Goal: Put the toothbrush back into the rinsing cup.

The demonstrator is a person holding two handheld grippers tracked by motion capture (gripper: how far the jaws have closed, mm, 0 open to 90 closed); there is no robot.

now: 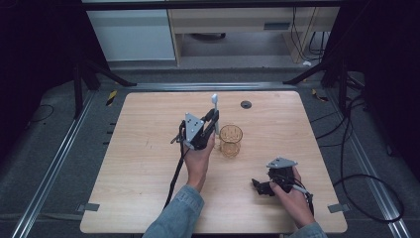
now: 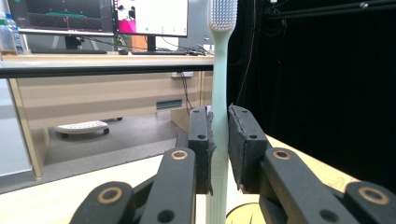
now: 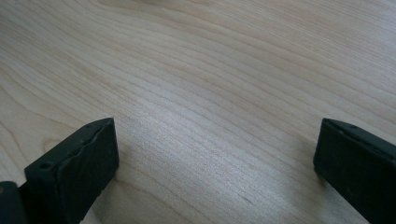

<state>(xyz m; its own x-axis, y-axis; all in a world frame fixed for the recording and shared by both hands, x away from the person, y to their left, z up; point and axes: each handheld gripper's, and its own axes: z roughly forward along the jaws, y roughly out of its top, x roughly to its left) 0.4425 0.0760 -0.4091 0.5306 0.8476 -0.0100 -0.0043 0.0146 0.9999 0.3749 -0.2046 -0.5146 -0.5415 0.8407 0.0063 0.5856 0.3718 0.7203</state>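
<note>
A pale green toothbrush (image 2: 218, 84) stands upright with its white bristle head on top, and my left gripper (image 2: 219, 149) is shut on its handle. Seen from above, that left gripper (image 1: 212, 123) holds the toothbrush (image 1: 215, 110) just left of an amber glass cup (image 1: 231, 140) on the wooden table (image 1: 148, 163). The brush's lower end sits near the cup's rim; I cannot tell whether it touches. My right gripper (image 1: 258, 186) rests low over the table's front right, and in the right gripper view its jaws (image 3: 215, 163) stand wide apart over bare wood with nothing between them.
A small dark round grommet (image 1: 246, 104) sits near the table's far edge. Black cables trail off both grippers and across the floor on the right. Beyond the table stand a desk with monitors (image 2: 98, 16) and a pale cabinet.
</note>
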